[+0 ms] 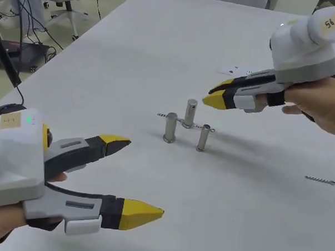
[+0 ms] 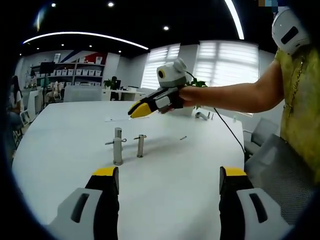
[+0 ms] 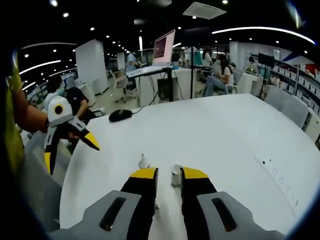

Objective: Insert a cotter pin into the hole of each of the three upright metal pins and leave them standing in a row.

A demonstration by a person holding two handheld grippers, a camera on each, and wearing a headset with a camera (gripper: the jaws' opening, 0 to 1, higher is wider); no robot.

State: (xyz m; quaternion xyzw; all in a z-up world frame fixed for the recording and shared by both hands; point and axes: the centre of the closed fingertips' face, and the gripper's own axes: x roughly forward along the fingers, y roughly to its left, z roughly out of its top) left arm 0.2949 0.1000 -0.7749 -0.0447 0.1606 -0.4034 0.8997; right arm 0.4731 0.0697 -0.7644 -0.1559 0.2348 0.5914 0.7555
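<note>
Yellow-tipped left gripper (image 1: 145, 177) is hovering nearest, fingers spread wide. A loose cotter pin (image 1: 319, 180) is lying flat on the white worktop (image 1: 131, 57) behind the right gripper (image 1: 209, 94), whose fingers are narrowly parted; three upright silver pins (image 1: 190, 112) are standing just beyond them.

Three metal pins (image 1: 190, 112) grouped on table (image 1: 131, 57), loose cotter pin (image 1: 319, 180) well right of them

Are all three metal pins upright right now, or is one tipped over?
All upright: in the head view the three metal pins stand on end on the table, none lying flat.
</note>
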